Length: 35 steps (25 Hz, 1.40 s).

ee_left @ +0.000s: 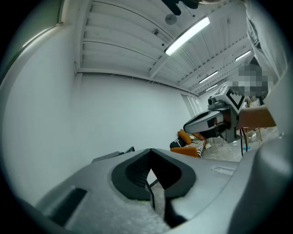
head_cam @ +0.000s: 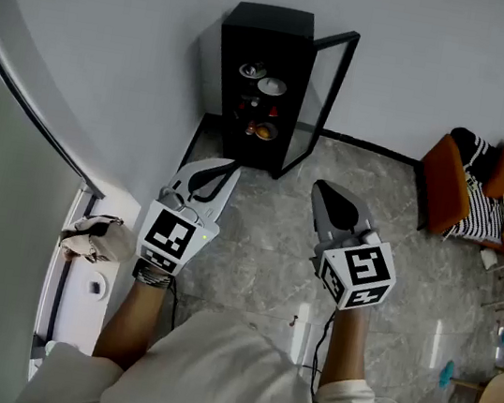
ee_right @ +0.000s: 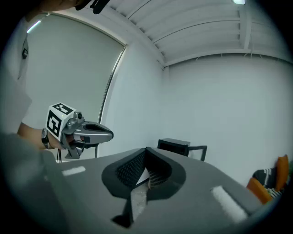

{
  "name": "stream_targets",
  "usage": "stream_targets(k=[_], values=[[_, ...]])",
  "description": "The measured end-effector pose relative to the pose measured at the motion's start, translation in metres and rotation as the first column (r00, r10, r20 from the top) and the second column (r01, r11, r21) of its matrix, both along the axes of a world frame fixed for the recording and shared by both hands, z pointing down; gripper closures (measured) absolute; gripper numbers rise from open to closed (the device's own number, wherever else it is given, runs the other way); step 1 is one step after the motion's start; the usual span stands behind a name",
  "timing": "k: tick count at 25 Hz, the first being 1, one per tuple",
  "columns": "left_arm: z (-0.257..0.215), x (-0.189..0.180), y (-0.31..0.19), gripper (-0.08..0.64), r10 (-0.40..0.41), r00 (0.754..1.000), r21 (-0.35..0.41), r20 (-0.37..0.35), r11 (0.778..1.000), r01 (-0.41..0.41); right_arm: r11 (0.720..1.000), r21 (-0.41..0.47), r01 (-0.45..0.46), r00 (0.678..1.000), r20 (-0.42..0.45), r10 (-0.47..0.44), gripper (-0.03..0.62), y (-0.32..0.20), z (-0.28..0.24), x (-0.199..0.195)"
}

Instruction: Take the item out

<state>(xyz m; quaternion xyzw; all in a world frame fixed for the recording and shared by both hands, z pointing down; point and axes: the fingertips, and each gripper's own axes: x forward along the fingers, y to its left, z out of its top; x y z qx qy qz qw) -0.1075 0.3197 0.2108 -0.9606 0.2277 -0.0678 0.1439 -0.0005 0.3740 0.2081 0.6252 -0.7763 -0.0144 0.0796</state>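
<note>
A black cabinet [head_cam: 260,74] stands against the wall, its glass door [head_cam: 331,90] swung open to the right. Its shelves hold pale dishes [head_cam: 271,85], small red things [head_cam: 254,106] and an orange item [head_cam: 265,131]. My left gripper [head_cam: 231,169] is shut and empty, its tips pointing at the cabinet's lower left from a short way off. My right gripper [head_cam: 321,189] is shut too, with nothing in it, in front of the open door. In the right gripper view the jaws [ee_right: 146,150] meet below the cabinet [ee_right: 175,146]. The left gripper view shows its jaws [ee_left: 150,151] closed.
Orange chairs with a striped cloth [head_cam: 474,188] stand at the right. A ledge with a crumpled bag [head_cam: 99,238] runs along the left wall. A wooden table [head_cam: 497,401] and small blue things [head_cam: 446,373] are at the lower right. Grey stone floor [head_cam: 264,245] lies between me and the cabinet.
</note>
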Motion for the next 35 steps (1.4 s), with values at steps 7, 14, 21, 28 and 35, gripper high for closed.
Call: stream_targets(k=[7,14,21,28,35], values=[[0.006,0.012,-0.001,0.555,-0.016,1.0,-0.011,0.0,1.0,0.016,0.998,0.034,-0.047,0.997,0.063,0.045,0.589,0.001,-0.001,0.026],[0.022,0.019,0.003,0.555,-0.056,0.998,-0.013,0.015,0.998,0.056,0.998,0.062,-0.006,0.997,0.082,0.001,0.589,0.003,0.01,0.045],[0.034,0.029,-0.022,0.555,-0.085,0.996,-0.047,0.015,0.995,0.085,0.996,0.066,0.059,0.992,0.109,-0.066,0.589,-0.03,0.015,0.055],[0.044,0.054,-0.094,0.555,-0.073,0.997,-0.044,0.004,0.996,0.073,0.996,0.05,0.074,0.994,0.077,-0.078,0.588,-0.1,0.027,0.072],[0.029,0.079,-0.192,0.555,-0.062,0.998,-0.041,-0.011,0.997,0.061,0.997,0.031,0.069,0.996,0.055,-0.07,0.588,-0.198,0.016,0.093]])
